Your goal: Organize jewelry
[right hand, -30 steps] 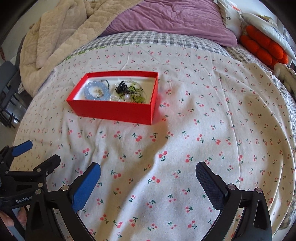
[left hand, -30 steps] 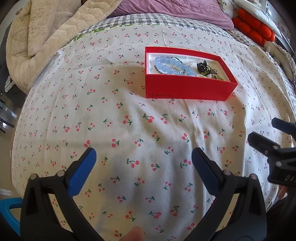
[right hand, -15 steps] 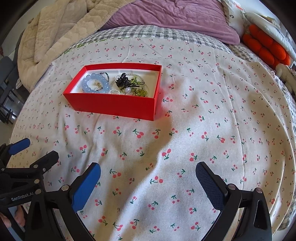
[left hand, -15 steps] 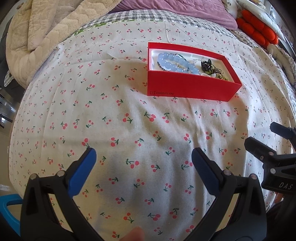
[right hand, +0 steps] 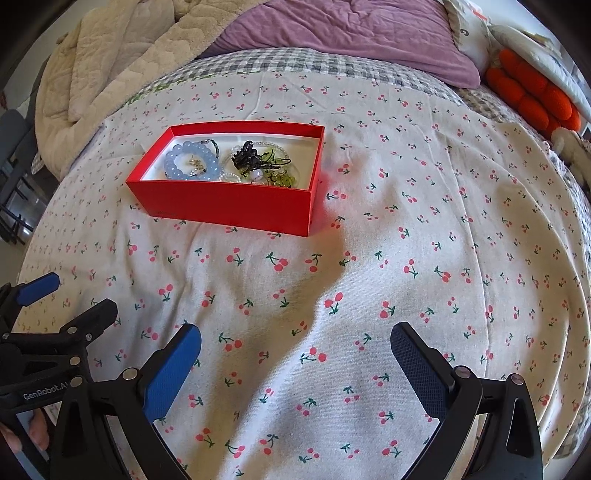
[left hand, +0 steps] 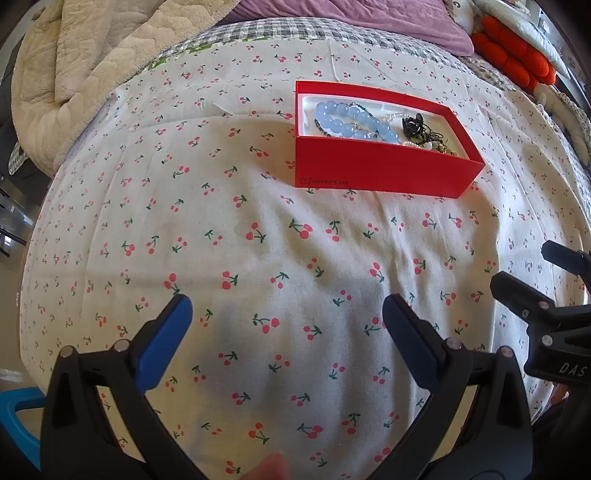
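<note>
A red box (left hand: 380, 173) (right hand: 229, 206) sits on the cherry-print sheet (left hand: 258, 258) (right hand: 406, 240) of a bed. It holds a blue bead bracelet (left hand: 351, 122) (right hand: 192, 160), a black clip (left hand: 413, 125) (right hand: 245, 157), and a tangle of clear and green bead pieces (right hand: 273, 177). My left gripper (left hand: 286, 314) is open and empty, above the sheet short of the box. My right gripper (right hand: 295, 343) is open and empty, also short of the box. Each gripper shows at the edge of the other's view, the right one (left hand: 554, 317) and the left one (right hand: 48, 332).
A beige quilted blanket (left hand: 74, 66) (right hand: 110, 74) lies heaped at the far left. A purple duvet (right hand: 351, 33) lies across the back. An orange plush (left hand: 517, 59) (right hand: 532, 96) sits at the far right. The bed edge drops off at left.
Both grippers have moved forward toward the red box, which now looks larger and nearer in both views. Both stay open and empty.
</note>
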Tool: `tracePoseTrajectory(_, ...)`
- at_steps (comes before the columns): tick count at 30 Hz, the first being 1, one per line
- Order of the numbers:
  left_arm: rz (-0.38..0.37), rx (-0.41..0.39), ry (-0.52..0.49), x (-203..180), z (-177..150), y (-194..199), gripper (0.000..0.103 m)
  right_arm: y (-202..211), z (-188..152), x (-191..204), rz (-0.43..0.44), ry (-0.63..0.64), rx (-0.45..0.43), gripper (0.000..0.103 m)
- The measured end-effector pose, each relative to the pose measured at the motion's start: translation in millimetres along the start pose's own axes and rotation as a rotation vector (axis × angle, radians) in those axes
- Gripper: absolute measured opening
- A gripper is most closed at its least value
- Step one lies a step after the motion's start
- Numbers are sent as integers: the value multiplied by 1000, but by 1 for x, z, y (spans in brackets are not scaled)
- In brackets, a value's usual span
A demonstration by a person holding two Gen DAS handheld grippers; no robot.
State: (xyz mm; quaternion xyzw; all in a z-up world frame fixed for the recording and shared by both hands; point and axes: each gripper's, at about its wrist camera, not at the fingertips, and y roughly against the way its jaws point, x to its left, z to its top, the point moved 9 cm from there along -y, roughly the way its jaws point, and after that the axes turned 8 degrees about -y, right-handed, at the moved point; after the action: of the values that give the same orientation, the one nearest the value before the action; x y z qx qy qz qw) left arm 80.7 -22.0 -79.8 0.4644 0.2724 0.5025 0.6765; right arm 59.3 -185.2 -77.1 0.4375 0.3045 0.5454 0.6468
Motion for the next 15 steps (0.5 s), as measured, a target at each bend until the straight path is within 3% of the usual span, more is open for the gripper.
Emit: tracePoseTrajectory(15, 2, -1, -6, -1, -1, 0, 102, 1, 1, -2, 0, 1, 2, 103)
